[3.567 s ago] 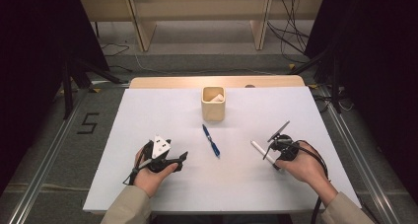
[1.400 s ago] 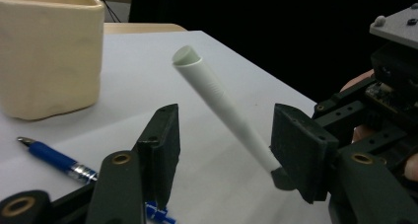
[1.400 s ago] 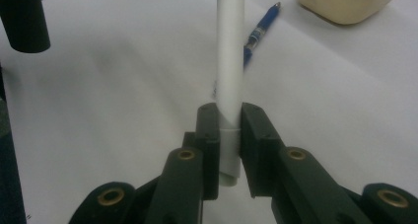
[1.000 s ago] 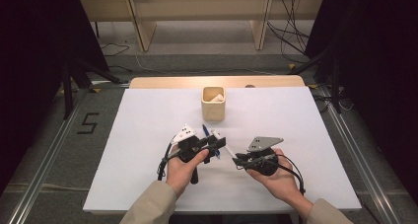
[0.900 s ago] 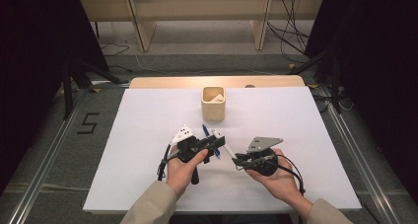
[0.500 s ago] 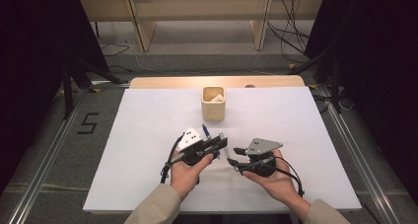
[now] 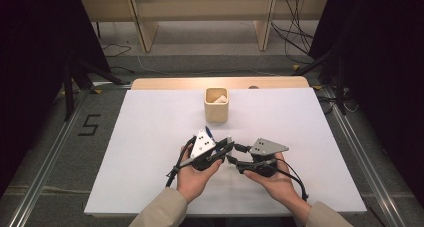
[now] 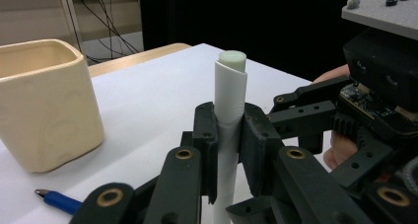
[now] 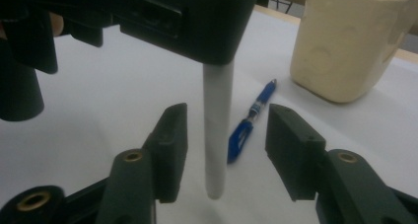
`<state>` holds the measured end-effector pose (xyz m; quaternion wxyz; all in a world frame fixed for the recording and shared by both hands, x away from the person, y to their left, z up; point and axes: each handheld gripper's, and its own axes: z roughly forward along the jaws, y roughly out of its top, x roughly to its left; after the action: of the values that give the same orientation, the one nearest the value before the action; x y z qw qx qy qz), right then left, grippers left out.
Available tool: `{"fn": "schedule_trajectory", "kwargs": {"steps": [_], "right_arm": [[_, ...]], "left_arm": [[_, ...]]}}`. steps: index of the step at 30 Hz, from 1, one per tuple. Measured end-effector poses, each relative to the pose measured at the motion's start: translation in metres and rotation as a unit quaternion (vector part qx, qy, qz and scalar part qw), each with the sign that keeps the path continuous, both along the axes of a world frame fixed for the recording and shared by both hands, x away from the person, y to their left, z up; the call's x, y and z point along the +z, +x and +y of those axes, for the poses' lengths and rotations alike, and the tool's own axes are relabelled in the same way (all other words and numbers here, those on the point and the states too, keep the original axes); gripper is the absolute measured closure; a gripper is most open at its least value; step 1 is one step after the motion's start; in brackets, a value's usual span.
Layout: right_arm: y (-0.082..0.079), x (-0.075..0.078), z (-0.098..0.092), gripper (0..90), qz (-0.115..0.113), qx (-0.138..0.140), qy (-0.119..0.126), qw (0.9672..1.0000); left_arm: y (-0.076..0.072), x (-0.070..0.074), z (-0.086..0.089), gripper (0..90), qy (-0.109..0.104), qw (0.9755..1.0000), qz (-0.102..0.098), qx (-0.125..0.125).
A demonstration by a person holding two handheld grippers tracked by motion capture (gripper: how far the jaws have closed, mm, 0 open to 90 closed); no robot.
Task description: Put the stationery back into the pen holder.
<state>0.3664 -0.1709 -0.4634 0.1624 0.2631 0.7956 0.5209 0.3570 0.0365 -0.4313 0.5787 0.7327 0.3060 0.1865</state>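
Note:
A white marker (image 8: 230,100) with a pale green end stands upright between the pads of my left gripper (image 8: 229,135), which is shut on it. In the high view the left gripper (image 7: 226,148) meets my right gripper (image 7: 233,156) near the table's middle front. The right gripper (image 9: 224,140) is open; its jaws have just been opening. The marker's lower end (image 9: 217,130) hangs between its pads, touching neither. A blue pen (image 9: 251,120) lies on the white table behind the marker, partly hidden by the left gripper in the high view.
A cream square cup (image 7: 216,107) stands behind the grippers at the table's centre, with something white inside. It rises close by in both gripper views (image 8: 44,105) (image 9: 350,46). The white tabletop (image 7: 125,152) runs wide on both sides.
Earlier the right gripper held the white marker out at the right. Both hands came together at the middle. The left gripper now clamps the marker and the right jaws have parted.

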Motion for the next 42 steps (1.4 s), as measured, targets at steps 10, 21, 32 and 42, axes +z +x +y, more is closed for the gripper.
{"fn": "schedule_trajectory", "kwargs": {"steps": [10, 21, 32, 42], "right_arm": [[-0.001, 0.001, 0.003, 78.9, -0.006, 0.005, 0.025, 0.9996], [0.009, 0.012, -0.006, 79.2, -0.003, -0.022, 0.041, 0.9989], [0.038, 0.036, -0.009, 79.2, -0.021, -0.065, 0.064, 0.9956], [0.079, 0.067, 0.008, 79.2, -0.053, -0.091, 0.069, 0.9921]], "left_arm": [[0.000, 0.000, 0.001, 78.2, -0.012, 0.9999, 0.003, -0.001], [-0.003, 0.000, 0.027, 50.9, 0.041, 0.9982, -0.039, 0.021], [-0.014, -0.026, 0.080, 30.9, 0.078, 0.9937, 0.001, 0.081], [-0.017, -0.033, 0.086, 30.2, 0.083, 0.9931, 0.011, 0.081]]}}
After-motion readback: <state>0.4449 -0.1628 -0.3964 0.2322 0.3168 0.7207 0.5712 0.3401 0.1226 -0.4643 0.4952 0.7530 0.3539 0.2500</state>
